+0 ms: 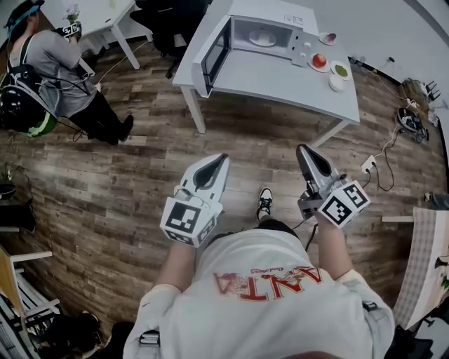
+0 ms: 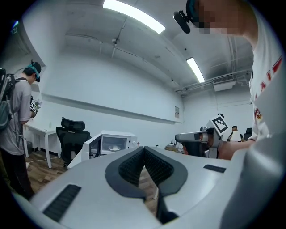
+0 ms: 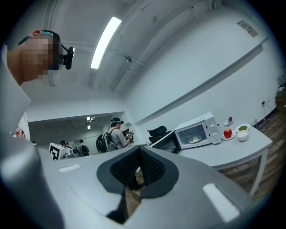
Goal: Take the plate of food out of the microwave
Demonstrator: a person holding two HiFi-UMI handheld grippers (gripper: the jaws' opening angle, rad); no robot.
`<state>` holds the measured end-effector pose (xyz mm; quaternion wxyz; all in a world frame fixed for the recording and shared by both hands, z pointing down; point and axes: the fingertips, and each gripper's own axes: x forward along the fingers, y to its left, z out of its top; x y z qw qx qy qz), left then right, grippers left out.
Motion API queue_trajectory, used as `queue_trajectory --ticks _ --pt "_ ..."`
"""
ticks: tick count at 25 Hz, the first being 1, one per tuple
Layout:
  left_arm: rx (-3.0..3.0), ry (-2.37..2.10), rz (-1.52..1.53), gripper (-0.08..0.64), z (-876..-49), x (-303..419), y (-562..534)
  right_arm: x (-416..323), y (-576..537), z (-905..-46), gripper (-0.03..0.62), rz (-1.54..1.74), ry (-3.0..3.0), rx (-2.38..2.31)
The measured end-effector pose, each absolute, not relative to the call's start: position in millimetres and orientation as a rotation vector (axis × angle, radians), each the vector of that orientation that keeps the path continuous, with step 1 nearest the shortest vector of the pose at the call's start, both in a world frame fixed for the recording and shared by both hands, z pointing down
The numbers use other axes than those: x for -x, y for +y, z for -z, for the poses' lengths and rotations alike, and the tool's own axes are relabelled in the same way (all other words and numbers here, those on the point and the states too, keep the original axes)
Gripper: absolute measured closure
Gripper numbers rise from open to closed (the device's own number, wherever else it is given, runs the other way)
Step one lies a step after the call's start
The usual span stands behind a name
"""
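Note:
A white microwave (image 1: 270,31) stands at the back of a white table (image 1: 280,77), well ahead of me, its door (image 1: 214,56) swung open to the left. Inside it lies a white plate of food (image 1: 263,38). The microwave (image 2: 111,143) also shows in the left gripper view, and in the right gripper view the microwave (image 3: 196,132) shows with the plate (image 3: 195,139) inside. My left gripper (image 1: 224,158) and right gripper (image 1: 302,148) hang side by side over the wooden floor, far short of the table. Both are shut with nothing between the jaws.
Right of the microwave sit a plate with a red apple (image 1: 319,61), a green-filled dish (image 1: 341,69) and a white cup (image 1: 337,83). A person (image 1: 63,63) stands at a second desk at the far left. An office chair (image 1: 168,21) and a floor power strip (image 1: 368,165) flank the table.

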<state>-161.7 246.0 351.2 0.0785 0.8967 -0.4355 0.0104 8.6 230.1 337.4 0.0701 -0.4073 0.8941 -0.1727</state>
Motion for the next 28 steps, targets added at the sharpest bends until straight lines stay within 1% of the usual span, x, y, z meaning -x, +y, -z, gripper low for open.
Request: queue_trajectory --ticks 9,15,21,28 --pt "-2.681 -1.401 -0.078 0.551 -336 119 149 -68 128 -332 0.589 0.540 2.660 1.182" --pt "-2.679 -1.417 -0.123 0.551 -332 69 90 -115 66 -334 0.589 0.578 2.651 1.158" --pt "-2.653 -1.420 -0.158 0.551 -340 24 45 -164 14 -355 0.589 0.648 2.618 1.166" --pt "-2.604 -1.400 -0.207 0.551 -352 1 13 -185 -17 -379 0.589 0.730 2.582 1.163"
